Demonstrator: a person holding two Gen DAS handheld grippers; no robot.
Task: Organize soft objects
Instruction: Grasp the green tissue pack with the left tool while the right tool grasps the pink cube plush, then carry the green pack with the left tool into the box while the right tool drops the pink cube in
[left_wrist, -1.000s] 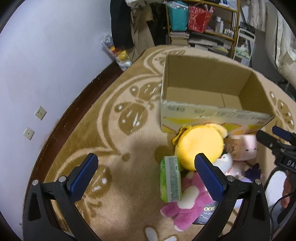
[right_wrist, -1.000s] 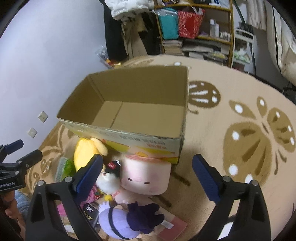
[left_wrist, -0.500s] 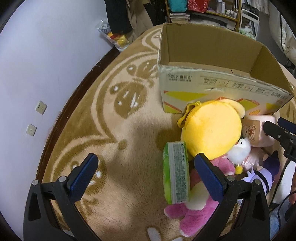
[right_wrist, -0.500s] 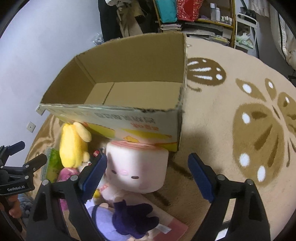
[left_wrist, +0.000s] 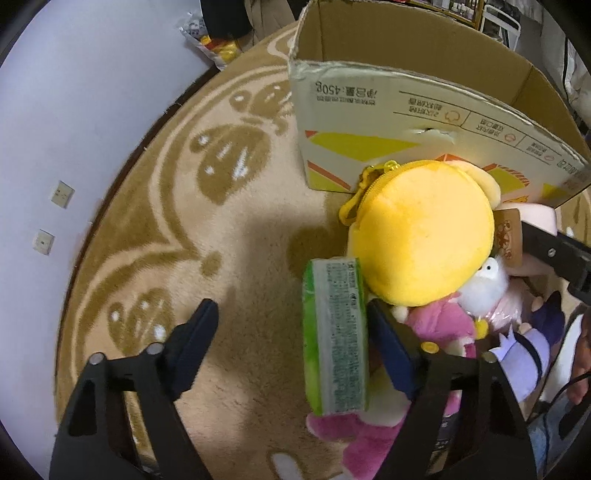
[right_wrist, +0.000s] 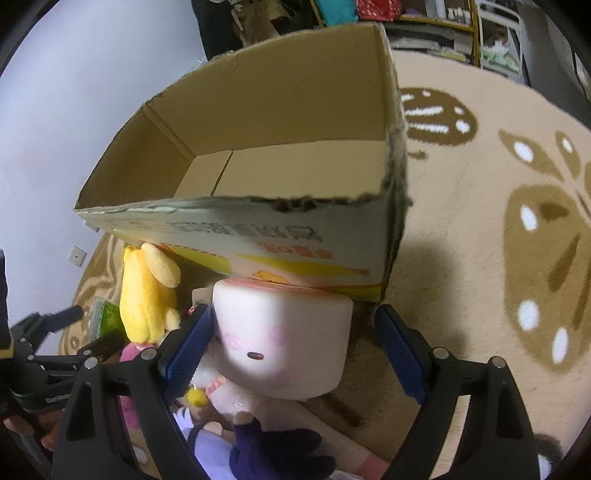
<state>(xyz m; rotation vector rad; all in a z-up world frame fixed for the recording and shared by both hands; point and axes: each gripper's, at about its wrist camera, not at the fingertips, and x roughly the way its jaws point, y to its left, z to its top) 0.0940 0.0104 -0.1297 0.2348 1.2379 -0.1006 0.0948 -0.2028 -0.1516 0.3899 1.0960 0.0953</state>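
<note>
An open cardboard box (left_wrist: 373, 122) stands on the rug, also in the right wrist view (right_wrist: 258, 236), and looks empty inside. Soft toys lie in a pile in front of it. My left gripper (left_wrist: 291, 347) is open, its fingers either side of a green tissue pack (left_wrist: 334, 336) beside a round yellow plush (left_wrist: 421, 236) and a pink plush (left_wrist: 369, 439). My right gripper (right_wrist: 291, 350) is open around a pale pink cube-shaped plush (right_wrist: 284, 339), apart from its sides. The yellow plush (right_wrist: 147, 291) is at its left; a purple-haired doll (right_wrist: 280, 454) lies below.
A beige rug with brown leaf patterns (right_wrist: 517, 221) covers the floor. A white wall with two sockets (left_wrist: 55, 210) runs on the left. Shelves and bags (right_wrist: 443, 22) stand behind the box. A small white plush (left_wrist: 484, 284) lies in the pile.
Both grippers have moved down and forward toward the pile. The left now straddles the green pack; the right now straddles the pale pink cube plush. Both stay open.
</note>
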